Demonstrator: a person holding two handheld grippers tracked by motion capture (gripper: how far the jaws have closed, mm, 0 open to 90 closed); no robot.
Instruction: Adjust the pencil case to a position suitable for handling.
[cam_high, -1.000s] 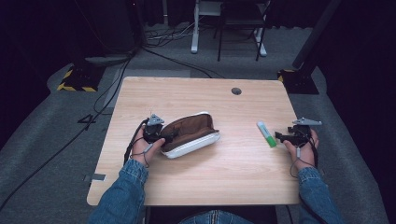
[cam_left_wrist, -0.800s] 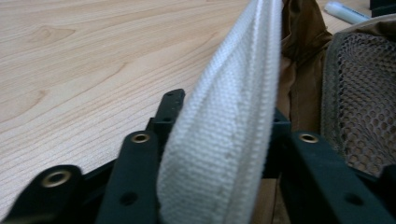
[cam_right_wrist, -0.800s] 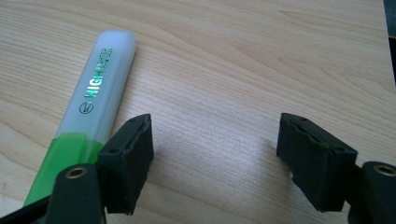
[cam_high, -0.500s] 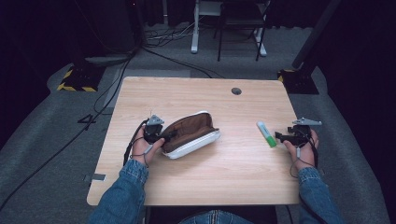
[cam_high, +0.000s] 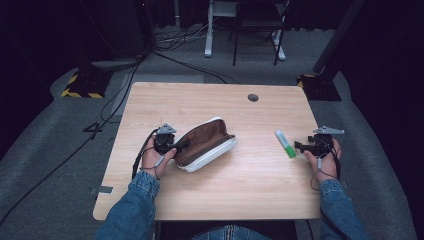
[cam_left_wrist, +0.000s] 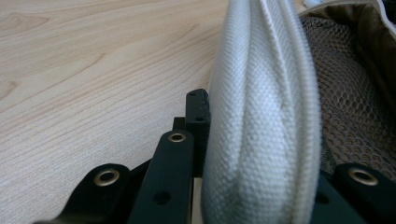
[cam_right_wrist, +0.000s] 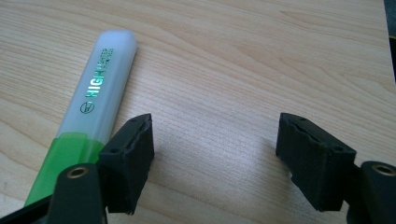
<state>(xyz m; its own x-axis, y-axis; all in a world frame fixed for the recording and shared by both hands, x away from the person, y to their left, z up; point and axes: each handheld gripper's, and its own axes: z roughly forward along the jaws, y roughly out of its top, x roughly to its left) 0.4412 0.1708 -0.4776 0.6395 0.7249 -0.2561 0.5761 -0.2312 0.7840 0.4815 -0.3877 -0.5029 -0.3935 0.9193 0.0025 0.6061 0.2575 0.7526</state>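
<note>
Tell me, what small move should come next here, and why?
Probably slide the right gripper sideways over the highlighter: its jaws stand open with the pen just outside them, while the left gripper already pinches the open pouch's rim.

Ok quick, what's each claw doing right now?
Left claw: just closed, now shut on the white edge of the pencil case.
Right claw: open, holding nothing; the green highlighter lies beside one jaw.
</note>
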